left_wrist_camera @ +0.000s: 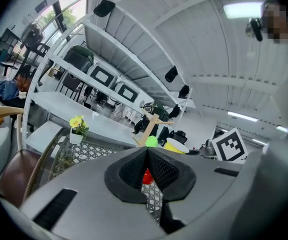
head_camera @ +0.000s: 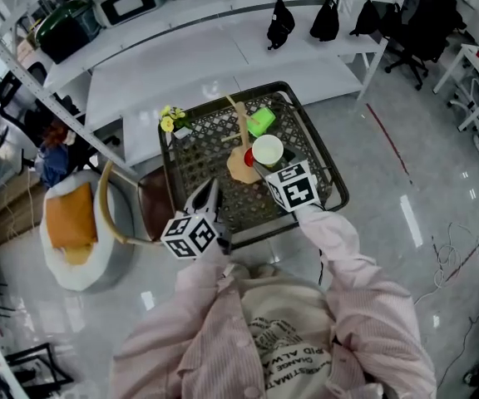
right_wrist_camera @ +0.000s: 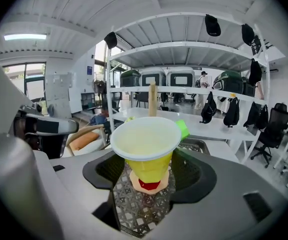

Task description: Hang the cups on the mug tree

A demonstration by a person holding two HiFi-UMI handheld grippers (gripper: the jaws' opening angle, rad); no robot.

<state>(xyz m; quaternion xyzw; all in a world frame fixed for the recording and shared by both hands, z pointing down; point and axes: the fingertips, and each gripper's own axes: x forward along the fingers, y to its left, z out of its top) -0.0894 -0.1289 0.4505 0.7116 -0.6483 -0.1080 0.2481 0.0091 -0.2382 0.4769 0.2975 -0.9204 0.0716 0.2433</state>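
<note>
Gripping a yellow cup [right_wrist_camera: 145,151], right gripper [right_wrist_camera: 151,168] hovers over lattice table [head_camera: 196,155]; left gripper [left_wrist_camera: 147,166] closed.

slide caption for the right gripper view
Right gripper holds a yellow cup above the mesh table, facing the mug tree.

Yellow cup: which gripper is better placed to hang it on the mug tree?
Right. The right gripper already has its jaws on the yellow cup, with the mug tree straight ahead of it. The left gripper has its jaws together, holding nothing.
</note>
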